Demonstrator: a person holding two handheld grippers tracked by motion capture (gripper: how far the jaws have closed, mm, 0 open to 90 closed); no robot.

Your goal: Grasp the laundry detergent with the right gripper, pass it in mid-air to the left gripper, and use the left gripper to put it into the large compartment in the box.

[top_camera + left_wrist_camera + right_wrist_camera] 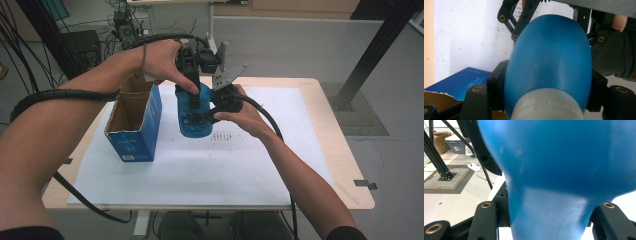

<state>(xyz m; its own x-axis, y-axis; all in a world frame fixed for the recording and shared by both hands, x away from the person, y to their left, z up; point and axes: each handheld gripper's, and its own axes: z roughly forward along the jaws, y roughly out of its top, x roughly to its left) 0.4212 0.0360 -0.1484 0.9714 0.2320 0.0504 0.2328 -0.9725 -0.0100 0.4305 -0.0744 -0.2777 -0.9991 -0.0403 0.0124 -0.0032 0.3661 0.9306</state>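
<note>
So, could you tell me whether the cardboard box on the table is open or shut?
Open: the box stands upright with its top flaps up, and the high view looks into its brown inside.

A bottle (194, 112) is standing near the middle of the surface (300, 175), on the paper sheet (200, 170) that is covering most of it. An open cardboard box (135, 122) is sitting just to its left. The left tongs (192, 87) are meeting the bottle from above, the right tongs (207, 116) from its right.

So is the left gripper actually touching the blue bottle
Touching. In the left gripper view, the left gripper has both black jaws pressed flat against the sides of the blue bottle, with no gap on either side.
</note>
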